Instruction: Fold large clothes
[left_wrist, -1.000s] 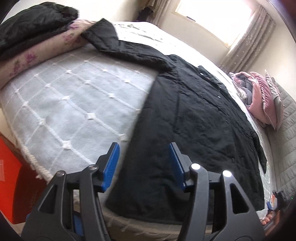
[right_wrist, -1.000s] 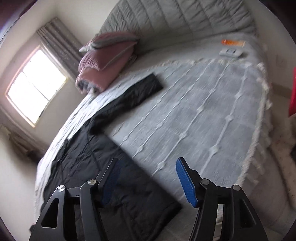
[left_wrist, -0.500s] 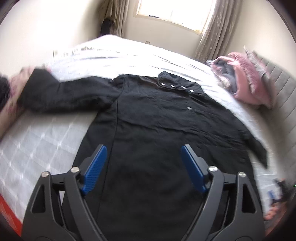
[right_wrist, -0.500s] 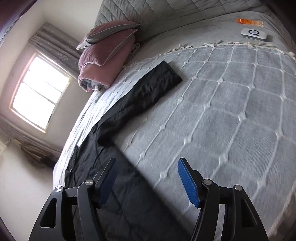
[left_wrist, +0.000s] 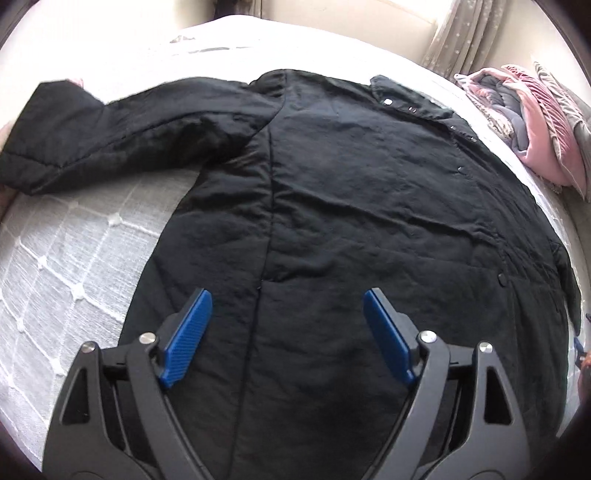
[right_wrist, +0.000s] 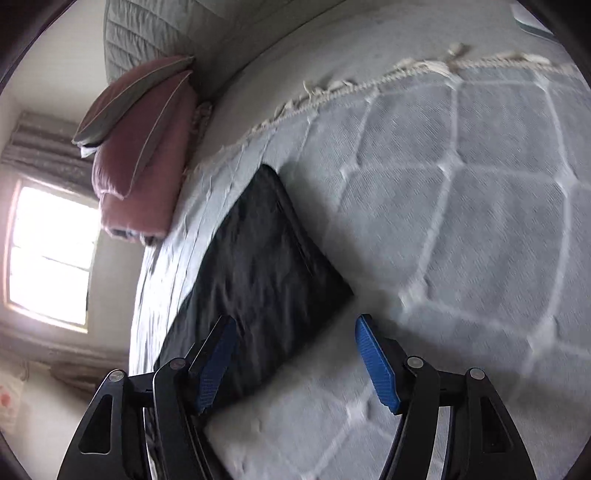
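A large black jacket (left_wrist: 351, 206) lies flat on the bed with both sleeves spread out. Its left sleeve (left_wrist: 92, 136) stretches to the left. My left gripper (left_wrist: 288, 332) is open and empty, low over the jacket's lower body. In the right wrist view the jacket's other sleeve (right_wrist: 258, 280) lies on the grey quilted bedspread (right_wrist: 480, 221), its cuff end pointing up. My right gripper (right_wrist: 295, 354) is open and empty, close above that sleeve's near part, with the left finger over the black cloth.
Pink pillows and bedding (left_wrist: 535, 122) are stacked at the bed's head end; they also show in the right wrist view (right_wrist: 140, 147). A grey padded headboard (right_wrist: 166, 29) stands behind. A window (right_wrist: 48, 251) is at the far wall.
My left gripper has moved in over the jacket's body and opened wider. My right gripper has moved forward and down along the bed to the spread sleeve.
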